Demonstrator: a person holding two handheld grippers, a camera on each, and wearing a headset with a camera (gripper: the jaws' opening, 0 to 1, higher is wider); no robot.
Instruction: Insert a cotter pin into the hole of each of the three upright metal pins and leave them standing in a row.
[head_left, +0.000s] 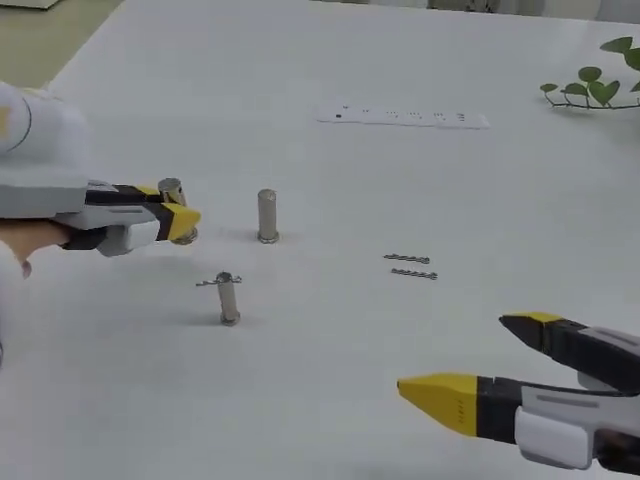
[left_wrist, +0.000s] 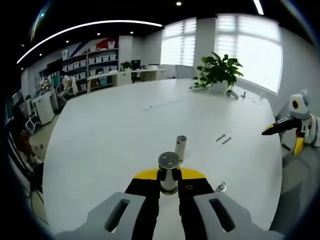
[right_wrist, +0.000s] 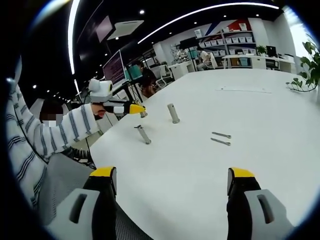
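As the head view looks down, left gripper (head_left: 186, 222) at nine o'clock clamped on a metal pin (head_left: 171, 189), left gripper view, second pin (left_wrist: 180, 146) at twelve beyond, right gripper view, right gripper (right_wrist: 172, 173) jaws apart, cotter pins (right_wrist: 221, 135) at one o'clock.

At 9 o'clock the left gripper (head_left: 185, 222) is clamping an upright metal pin (head_left: 172, 188) on the white table (head_left: 400, 180). A 2nd pin (head_left: 267, 216) is standing at its 3 o'clock. A 3rd pin (head_left: 229, 303), at the 2nd's 7 o'clock, is carrying a cotter pin (head_left: 219, 282) through its top. 2 loose cotter pins (head_left: 407, 259) are lying side by side right of centre. At 5 o'clock the right gripper (head_left: 452, 352) is hovering, jaws spread.
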